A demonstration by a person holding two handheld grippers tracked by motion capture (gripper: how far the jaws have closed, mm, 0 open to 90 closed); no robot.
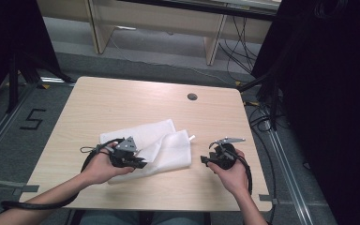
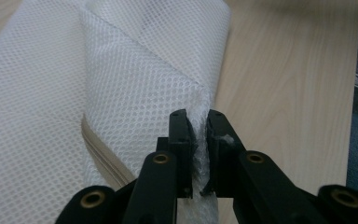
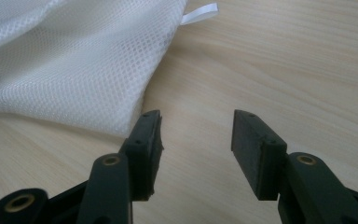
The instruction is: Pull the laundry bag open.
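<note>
The table [image 1: 122, 101] is carrying my white mesh bag [image 1: 168, 145], which is lying partly folded just toward seven o'clock of its middle. My left gripper [image 2: 198, 135] is clenching its fingers [image 2: 179, 135] on a bunched fold of that mesh. My right gripper [image 3: 196, 140] is holding its fingers [image 3: 251, 144] spread and empty, just beside the bag's three o'clock edge, near its small white loop [image 3: 200, 13].

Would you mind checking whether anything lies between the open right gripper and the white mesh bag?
Nothing visible does. The right gripper hangs open over bare table, and the mesh bag lies just ahead beside its jaw.
</note>
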